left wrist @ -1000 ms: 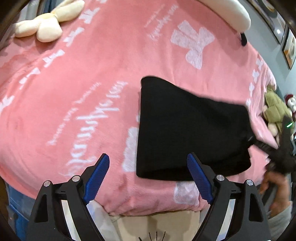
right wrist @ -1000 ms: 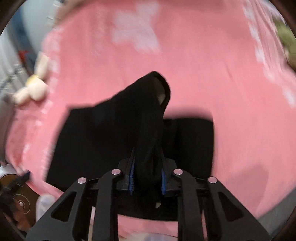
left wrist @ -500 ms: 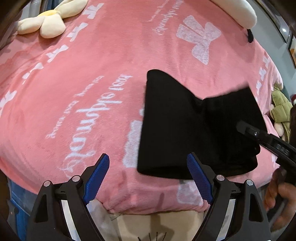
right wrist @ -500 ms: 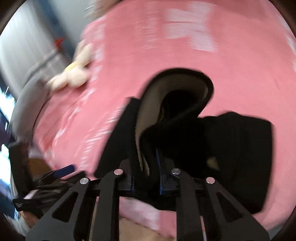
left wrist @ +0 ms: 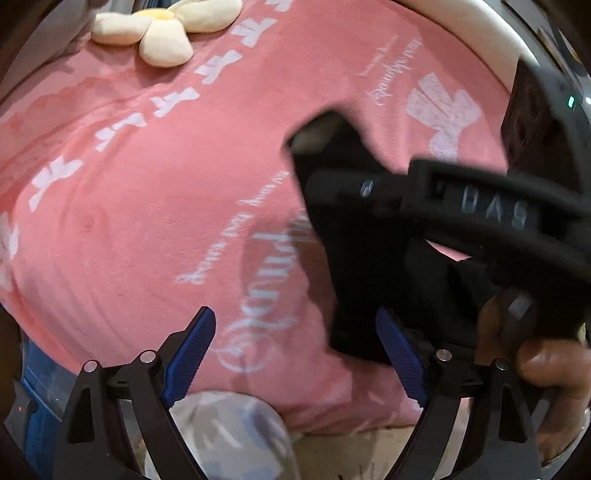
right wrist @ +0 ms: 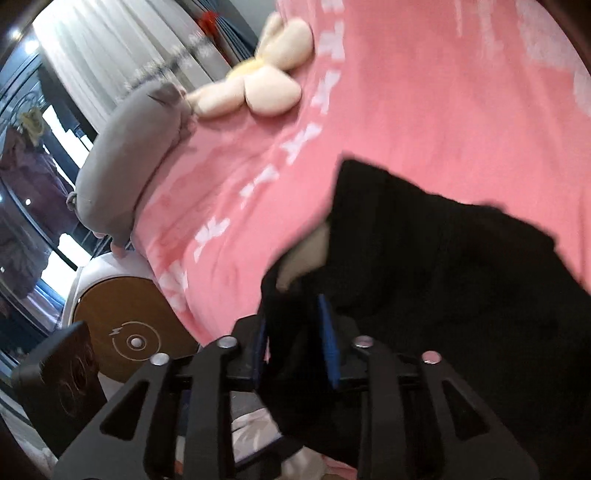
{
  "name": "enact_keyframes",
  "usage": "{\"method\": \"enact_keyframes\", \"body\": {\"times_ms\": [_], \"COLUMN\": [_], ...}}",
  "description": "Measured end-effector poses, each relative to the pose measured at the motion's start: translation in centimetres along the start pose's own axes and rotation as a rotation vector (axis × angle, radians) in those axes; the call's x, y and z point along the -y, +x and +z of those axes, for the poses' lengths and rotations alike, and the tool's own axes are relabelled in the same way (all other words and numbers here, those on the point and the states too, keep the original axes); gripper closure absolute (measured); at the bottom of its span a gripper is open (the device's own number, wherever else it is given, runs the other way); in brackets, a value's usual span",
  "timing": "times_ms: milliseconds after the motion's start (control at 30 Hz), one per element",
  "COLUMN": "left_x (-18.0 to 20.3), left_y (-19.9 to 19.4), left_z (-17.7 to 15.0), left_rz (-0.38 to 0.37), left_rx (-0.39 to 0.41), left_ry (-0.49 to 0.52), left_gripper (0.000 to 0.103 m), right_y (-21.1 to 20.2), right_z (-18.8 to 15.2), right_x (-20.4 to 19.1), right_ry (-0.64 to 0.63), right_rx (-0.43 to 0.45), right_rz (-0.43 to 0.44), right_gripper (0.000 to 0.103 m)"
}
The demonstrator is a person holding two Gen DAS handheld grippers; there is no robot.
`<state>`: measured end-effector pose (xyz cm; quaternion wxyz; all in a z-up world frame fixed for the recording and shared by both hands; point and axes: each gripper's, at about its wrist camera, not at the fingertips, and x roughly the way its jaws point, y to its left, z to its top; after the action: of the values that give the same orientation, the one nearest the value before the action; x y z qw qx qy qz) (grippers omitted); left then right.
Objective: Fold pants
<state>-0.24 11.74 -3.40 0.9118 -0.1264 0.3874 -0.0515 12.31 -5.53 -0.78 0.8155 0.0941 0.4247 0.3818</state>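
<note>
The black pants (left wrist: 362, 277) lie partly folded on the pink blanket (left wrist: 147, 203). In the right wrist view a fold of the pants (right wrist: 461, 277) rises from the bed into my right gripper (right wrist: 295, 325). Its jaws are opening: the cloth still hangs between them, but the blue face of the right pad (right wrist: 328, 332) shows bare. From the left wrist view the right gripper's black body (left wrist: 443, 199) crosses over the pants, held by a hand (left wrist: 535, 350). My left gripper (left wrist: 295, 354) stands open near the bed's front edge, holding nothing, with the pants just beyond its right finger.
A cream flower plush (left wrist: 162, 33) lies at the far left of the bed, beside a grey cushion (right wrist: 129, 158). A round wooden-topped stand (right wrist: 125, 332) and a dark box (right wrist: 55, 376) sit off the bed's corner. A white pillow (left wrist: 480, 37) lines the far edge.
The right gripper swung left across the pants, dragging the lifted fold over the lower layer, and its jaws have widened. The left gripper moved closer, staying open.
</note>
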Motion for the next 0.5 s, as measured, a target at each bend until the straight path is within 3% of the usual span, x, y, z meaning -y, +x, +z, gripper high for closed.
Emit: {"method": "enact_keyframes", "body": {"times_ms": [100,167,200,233,300,333,400,433,467,500], "left_x": [-1.9,-3.3,-3.9,-4.7,-5.6,-6.0,-6.4,-6.6,-6.5,-6.5], "left_y": [1.5,2.5,2.8,3.2,3.5,3.7,4.1,4.3,4.6,4.8], "left_z": [0.1,0.0,-0.1,-0.1,-0.2,-0.2,-0.1,-0.1,-0.1,-0.1], "left_rz": [-0.002,-0.004,-0.019,-0.042,-0.100,-0.123,-0.166,-0.180,-0.184,-0.189], "left_rx": [-0.026,-0.052,-0.065,-0.081,-0.090,-0.094,-0.094,-0.097,-0.099,-0.103], "left_ry": [-0.062,-0.115,-0.141,-0.180,-0.233,-0.256,-0.295,-0.314,-0.325,-0.339], "left_gripper": [0.017,0.017,0.017,0.017,0.017,0.017,0.017,0.017,0.017,0.017], "right_y": [-0.7,-4.7,-6.8,-9.7,-12.8,-13.6,-13.7,-13.5,-13.1,-12.7], "right_z": [-1.4,-2.4,-2.9,-3.8,-5.4,-6.4,-7.9,-8.4,-8.7,-8.9], "right_x": [1.2,1.7,2.2,3.5,5.5,6.6,8.9,9.7,10.6,11.8], "right_ry": [0.036,0.005,-0.009,-0.015,-0.032,-0.053,-0.071,-0.067,-0.058,-0.037], "right_rx": [-0.028,0.062,0.106,0.144,0.150,0.119,0.031,0.016,0.003,-0.015], "right_rz": [0.015,-0.057,-0.114,-0.227,-0.422,-0.511,-0.608,-0.616,-0.614,-0.625], "right_gripper": [0.063,0.064,0.061,0.053,0.040,0.039,0.039,0.040,0.045,0.064]}}
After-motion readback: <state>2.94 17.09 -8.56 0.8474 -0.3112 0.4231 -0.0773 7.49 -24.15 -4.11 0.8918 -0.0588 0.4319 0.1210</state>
